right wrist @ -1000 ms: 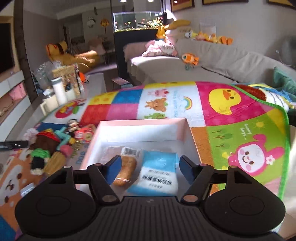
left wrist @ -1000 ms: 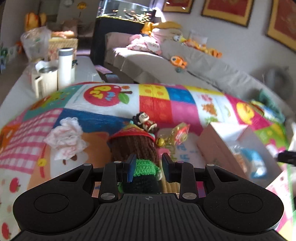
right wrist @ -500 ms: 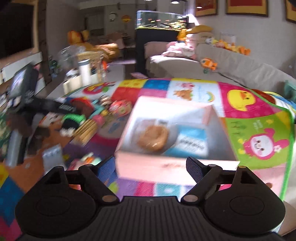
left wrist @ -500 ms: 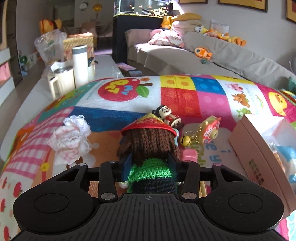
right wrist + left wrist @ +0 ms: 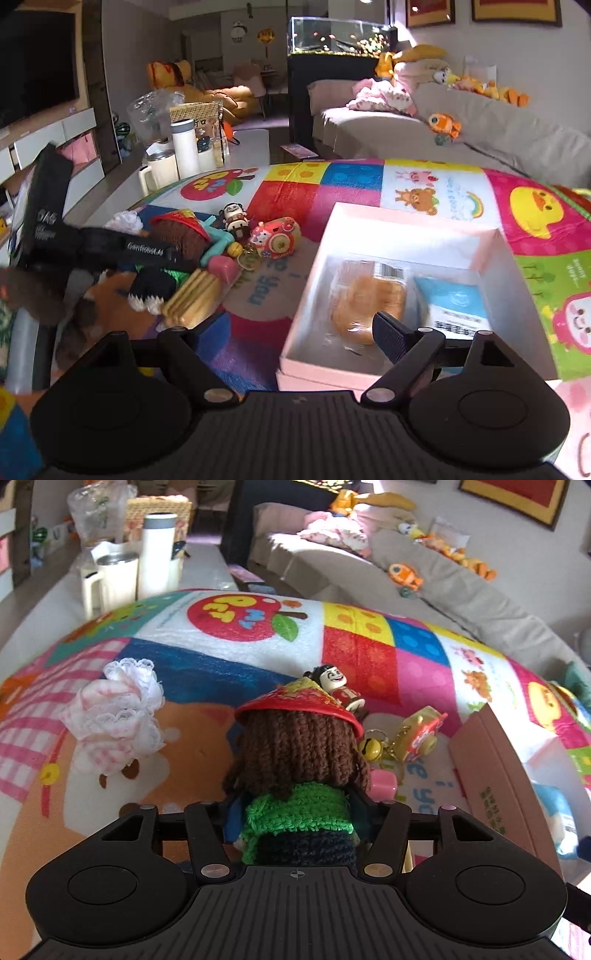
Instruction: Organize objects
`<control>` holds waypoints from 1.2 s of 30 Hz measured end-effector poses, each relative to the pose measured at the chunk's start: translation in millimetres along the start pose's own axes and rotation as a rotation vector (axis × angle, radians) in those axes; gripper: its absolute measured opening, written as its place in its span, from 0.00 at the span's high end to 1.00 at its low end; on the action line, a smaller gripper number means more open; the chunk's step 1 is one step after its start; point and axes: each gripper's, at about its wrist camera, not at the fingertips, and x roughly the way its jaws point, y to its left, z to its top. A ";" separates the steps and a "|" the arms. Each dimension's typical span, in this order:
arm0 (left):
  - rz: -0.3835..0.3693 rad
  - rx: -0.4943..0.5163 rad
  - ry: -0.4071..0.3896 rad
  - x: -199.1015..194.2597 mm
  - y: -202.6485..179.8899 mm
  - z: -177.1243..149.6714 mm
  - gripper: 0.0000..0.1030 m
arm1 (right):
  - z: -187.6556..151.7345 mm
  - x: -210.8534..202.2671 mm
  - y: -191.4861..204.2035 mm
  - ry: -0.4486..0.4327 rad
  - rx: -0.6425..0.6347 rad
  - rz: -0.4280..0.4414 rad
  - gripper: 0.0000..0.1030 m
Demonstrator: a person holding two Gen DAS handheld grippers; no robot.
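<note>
A bright play mat [image 5: 369,653] covers the table. A pink box [image 5: 402,236] sits on it with snack packs inside. The left gripper [image 5: 295,805] squeezes a knitted doll [image 5: 299,753] with a red hat around its green middle. The right gripper [image 5: 295,328] hangs wide open at the box's near edge.

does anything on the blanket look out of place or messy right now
Nothing looks spilled or broken. Loose toys lie in a heap left of the pink box: a toy camera keychain, a figurine. The left gripper is clamped on the crochet doll.
</note>
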 end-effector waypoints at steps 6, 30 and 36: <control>-0.057 -0.023 -0.004 -10.7 12.1 -6.1 0.47 | -14.9 -31.0 17.9 -0.060 -0.126 0.018 0.17; -0.103 -0.098 -0.215 -158.7 55.2 -40.3 0.48 | -4.7 -0.4 40.8 0.001 -0.107 0.089 0.12; -0.139 -0.098 -0.202 -152.6 50.0 -40.5 0.48 | -37.4 1.4 122.0 0.063 -0.343 0.169 0.21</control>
